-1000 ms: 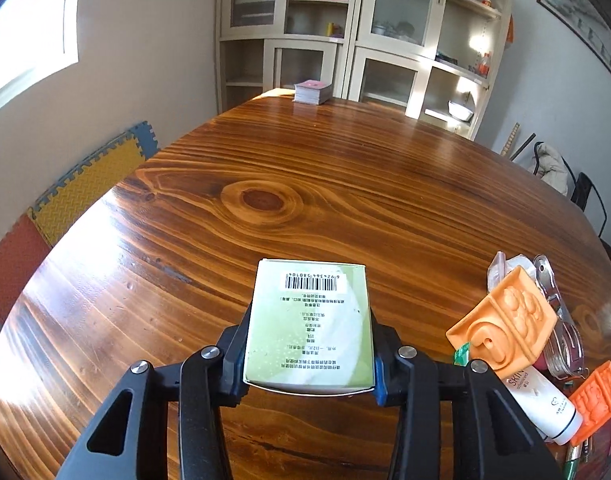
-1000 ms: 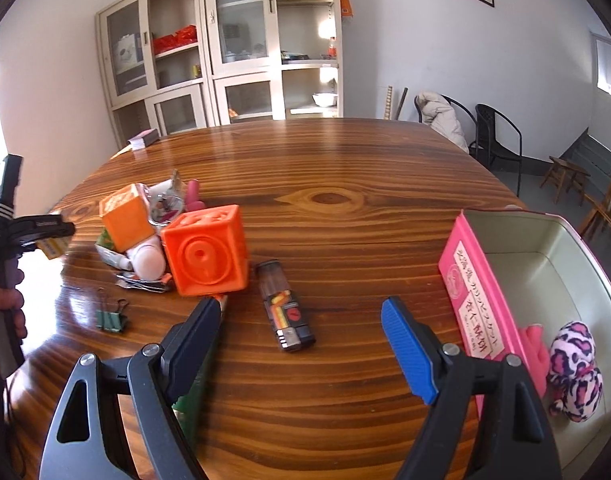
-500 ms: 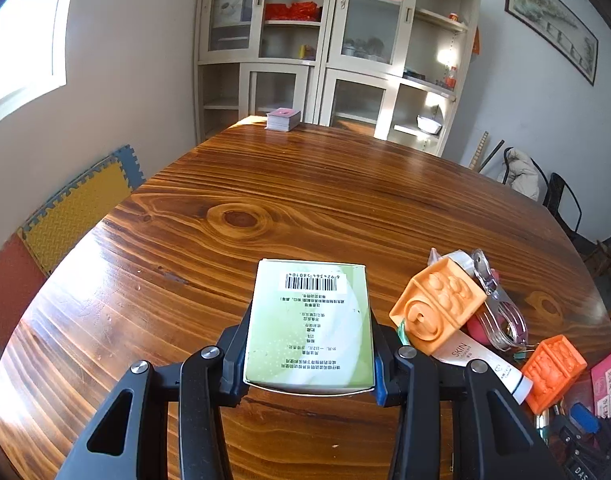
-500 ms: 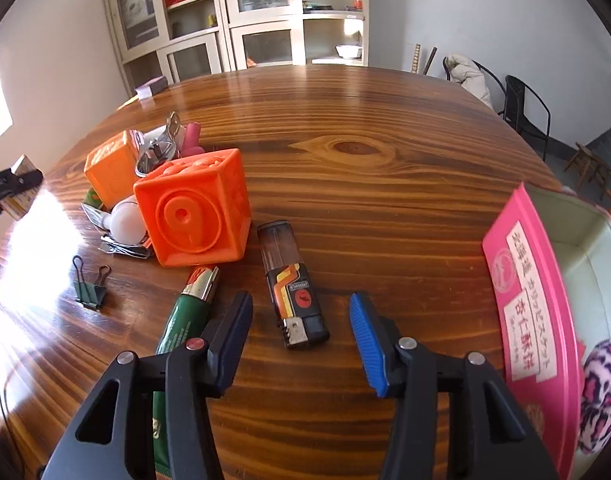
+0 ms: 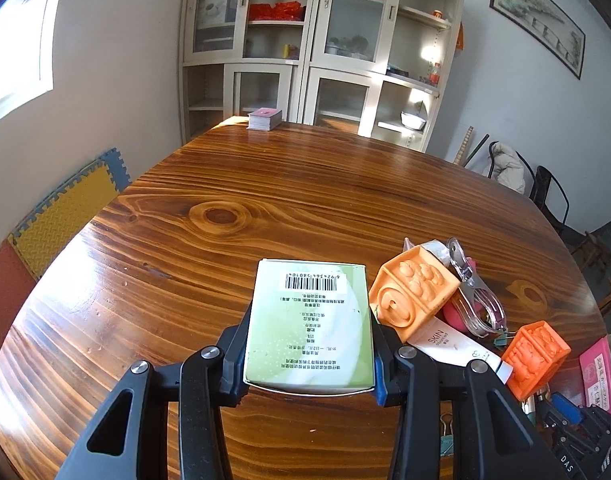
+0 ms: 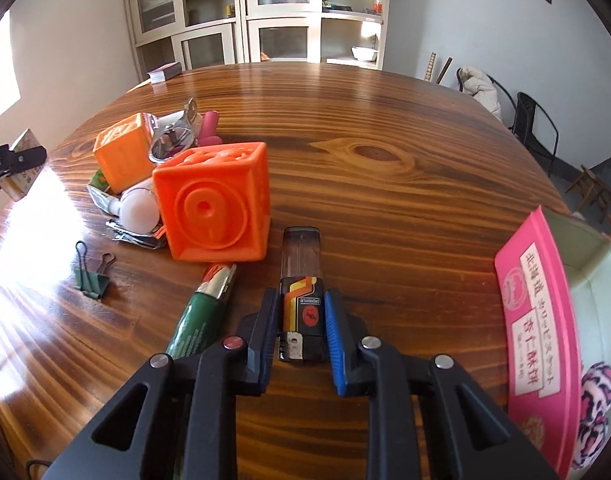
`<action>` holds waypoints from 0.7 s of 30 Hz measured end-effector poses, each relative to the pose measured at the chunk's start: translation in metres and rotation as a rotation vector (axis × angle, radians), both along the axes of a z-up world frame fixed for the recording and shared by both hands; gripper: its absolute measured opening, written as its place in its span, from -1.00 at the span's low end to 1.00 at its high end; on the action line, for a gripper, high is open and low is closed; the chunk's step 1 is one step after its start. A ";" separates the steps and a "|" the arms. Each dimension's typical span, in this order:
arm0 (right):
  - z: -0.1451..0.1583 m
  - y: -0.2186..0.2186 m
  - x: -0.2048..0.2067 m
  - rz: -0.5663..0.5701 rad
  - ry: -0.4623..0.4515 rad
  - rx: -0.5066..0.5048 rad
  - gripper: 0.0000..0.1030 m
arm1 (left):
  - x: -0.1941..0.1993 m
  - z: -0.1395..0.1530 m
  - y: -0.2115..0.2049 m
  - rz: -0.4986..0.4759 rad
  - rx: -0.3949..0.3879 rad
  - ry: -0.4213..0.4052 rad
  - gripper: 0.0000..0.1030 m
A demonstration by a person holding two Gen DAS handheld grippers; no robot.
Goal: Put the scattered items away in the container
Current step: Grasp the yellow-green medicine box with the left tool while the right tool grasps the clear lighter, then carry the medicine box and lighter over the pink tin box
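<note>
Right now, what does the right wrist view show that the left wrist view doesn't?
Only the right wrist view: the right gripper, its jaws closing around the lighter, beside a green tube, and the leopard-print plush in the pink box. Only the left wrist view: the left gripper clamped on the green carton's printed face. Both share the orange cubes and the table.

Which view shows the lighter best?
The right wrist view: the lighter lies on the table with the right gripper closing around it. The left wrist view shows none of it; its lower right corner is crowded.
</note>
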State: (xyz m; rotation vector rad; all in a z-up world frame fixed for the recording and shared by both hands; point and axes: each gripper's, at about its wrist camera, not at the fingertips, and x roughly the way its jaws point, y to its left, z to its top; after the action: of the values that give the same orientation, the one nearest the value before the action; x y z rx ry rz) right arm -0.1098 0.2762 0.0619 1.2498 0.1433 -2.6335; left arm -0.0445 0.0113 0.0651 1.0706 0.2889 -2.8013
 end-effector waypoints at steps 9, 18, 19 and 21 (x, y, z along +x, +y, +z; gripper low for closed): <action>0.027 0.017 0.016 -0.055 0.071 -0.122 -0.51 | 0.009 0.008 0.013 -0.040 -0.005 0.027 -0.10; 0.046 0.024 0.035 -0.097 0.167 -0.145 -0.51 | 0.021 0.016 0.035 -0.114 -0.001 0.050 -0.10; 0.048 0.025 0.037 -0.101 0.175 -0.149 -0.51 | 0.022 0.016 0.039 -0.128 0.008 0.050 -0.10; 0.050 0.028 0.041 -0.109 0.189 -0.154 -0.51 | 0.025 0.018 0.045 -0.158 0.030 0.047 -0.10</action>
State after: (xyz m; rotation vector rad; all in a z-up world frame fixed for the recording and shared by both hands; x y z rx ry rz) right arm -0.0689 0.3044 0.1115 0.9855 -0.0986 -2.7920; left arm -0.0195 0.0563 0.0828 1.0794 0.2625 -2.9737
